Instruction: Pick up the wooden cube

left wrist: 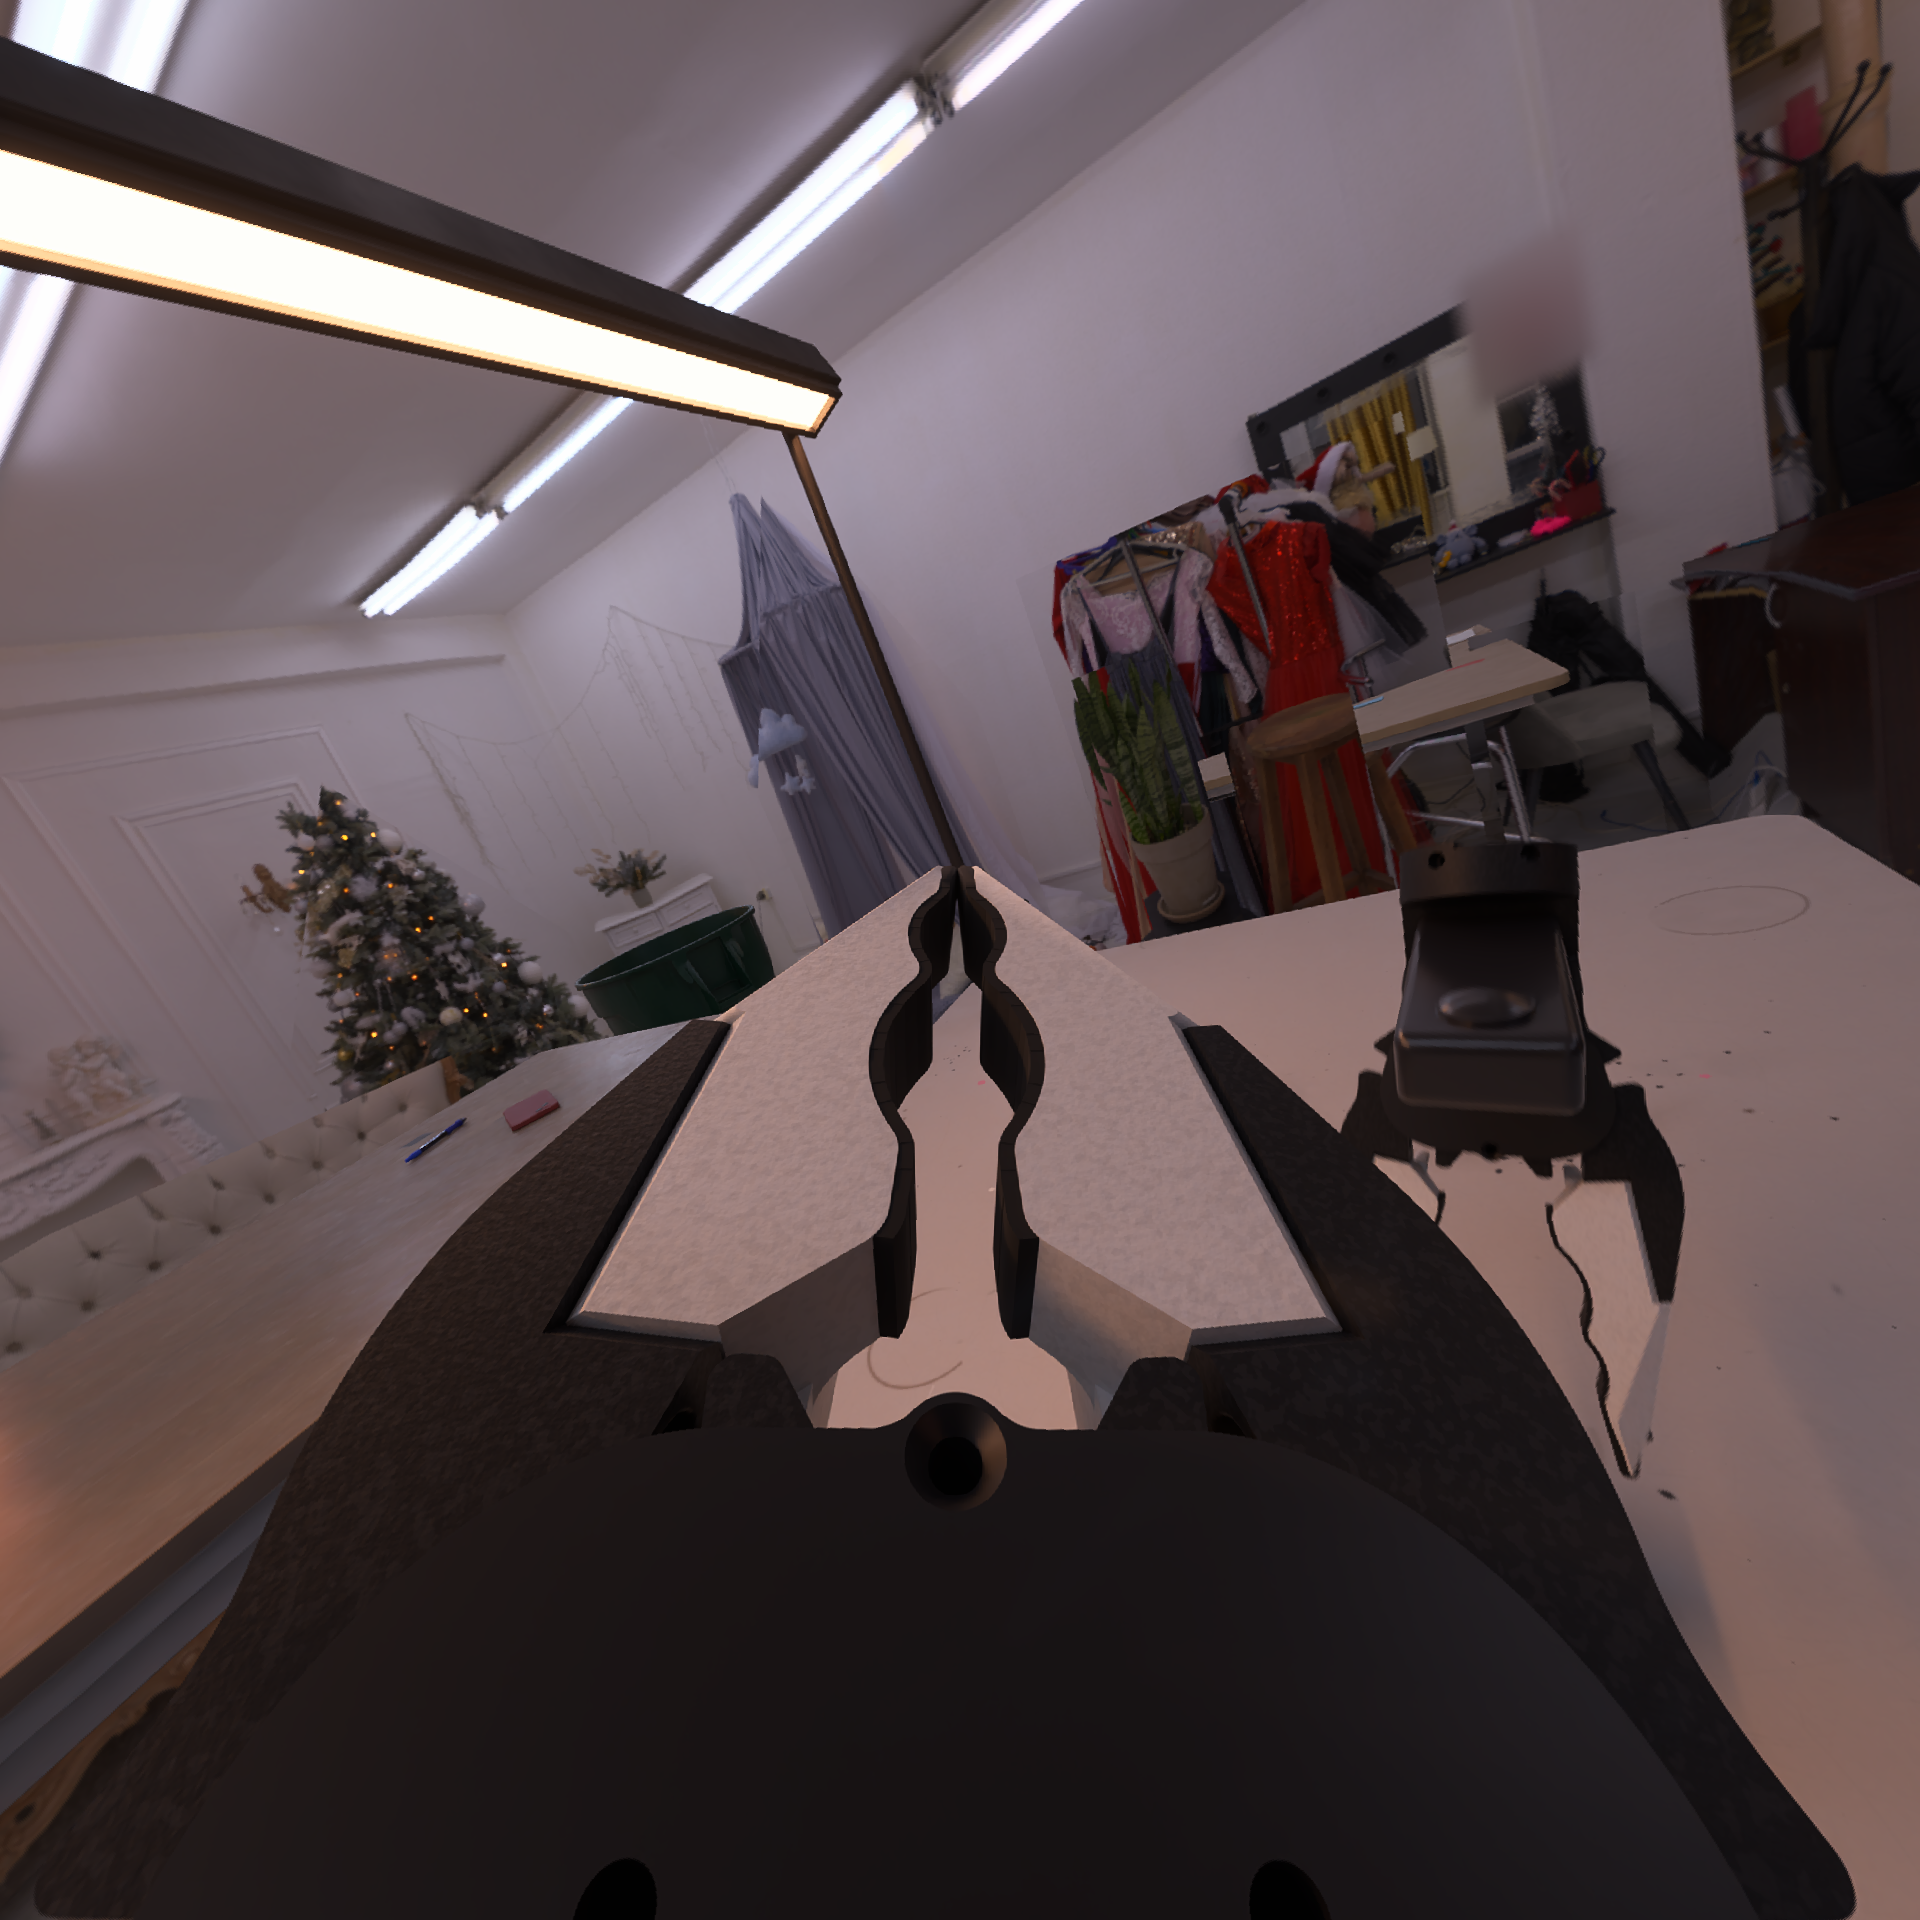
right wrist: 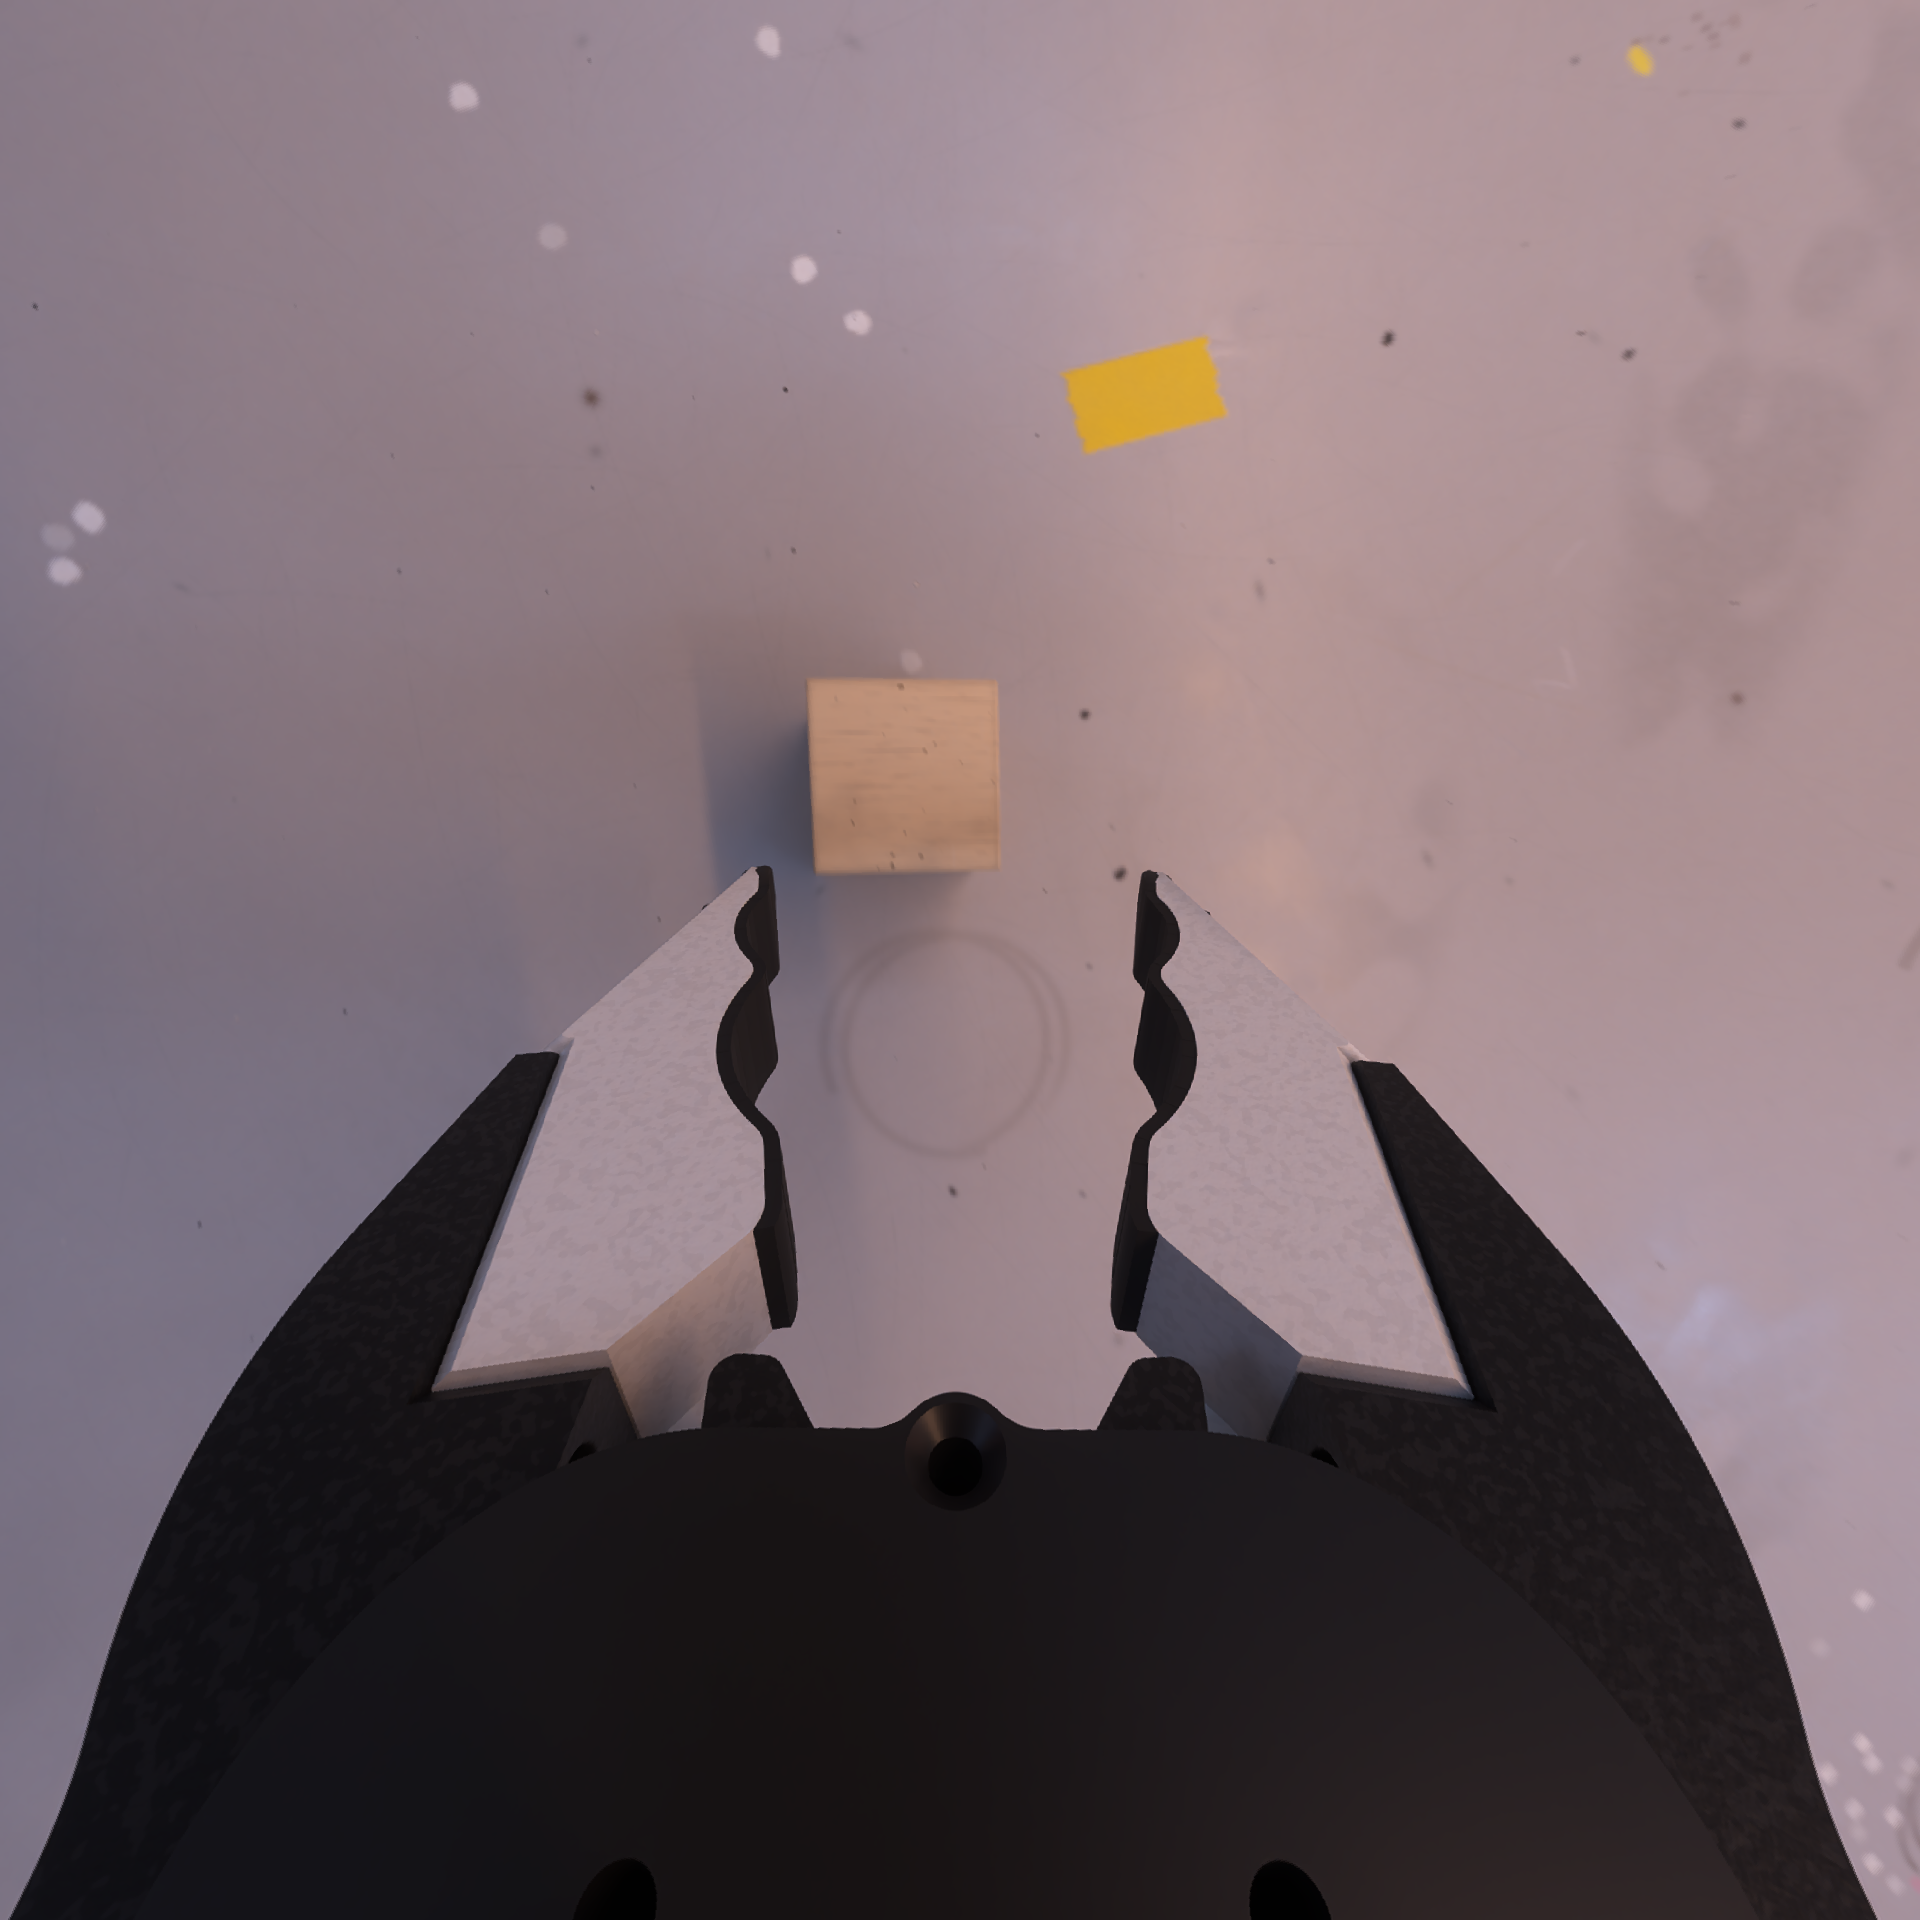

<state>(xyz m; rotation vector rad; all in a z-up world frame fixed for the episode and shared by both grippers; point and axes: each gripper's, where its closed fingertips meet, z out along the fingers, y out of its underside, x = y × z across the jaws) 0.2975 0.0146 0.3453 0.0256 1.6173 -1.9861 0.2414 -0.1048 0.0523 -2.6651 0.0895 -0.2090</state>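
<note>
Wooden cube (right wrist: 904, 774) lies just ahead of your wide-open right tool (right wrist: 954, 883), slightly left of centre; your left tool (left wrist: 958, 883) is closed, empty.

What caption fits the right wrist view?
Open right gripper hovers above the table, wooden cube just ahead.

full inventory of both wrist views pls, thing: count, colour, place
wooden cube: 1, pale wood, on the table just beyond the right fingertips
tape piece: 1, yellow, flat on the table past the cube
table: 1, white, speckled
desk lamp: 1, dark bar, lit, over the table
Christmas tree: 1, green, far left of the room
clothes rack: 1, red and pale garments, by the back wall
left gripper: 1, black and white, shut, empty
right gripper: 1, black and white, open, over the table
</note>
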